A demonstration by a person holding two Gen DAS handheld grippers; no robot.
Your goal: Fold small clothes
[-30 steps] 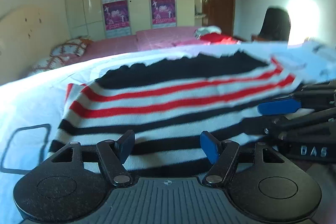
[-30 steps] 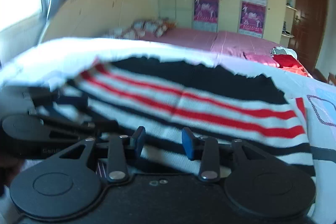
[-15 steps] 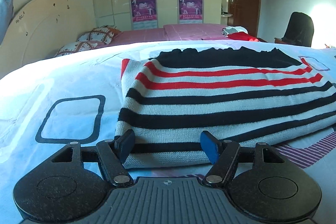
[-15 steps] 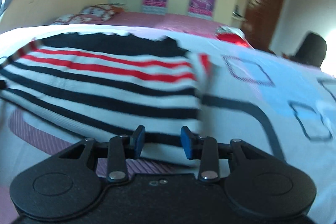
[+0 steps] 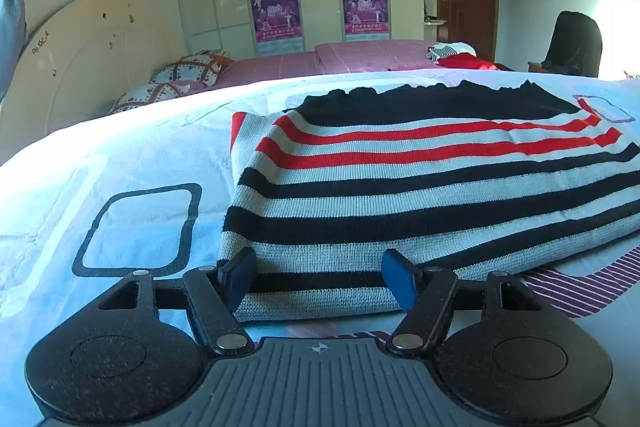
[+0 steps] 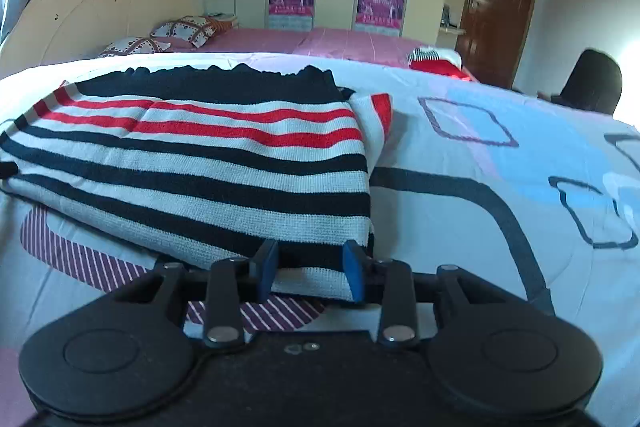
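Bed [image 5: 120, 155] first: one, its printed sheet carrying one striped sweater [image 5: 400, 195], folded flat near the front edge. Knitted and thick, the sweater probably handled as soft, light and floppy, not slippery; its near corners, where the layers stack, looked best for a hold. Two tools: the left hand-held gripper [image 5: 320, 277] stood wide open over the near left corner, the right hand-held gripper [image 6: 310, 273] narrower but unclamped over the near right corner. Neither held cloth.
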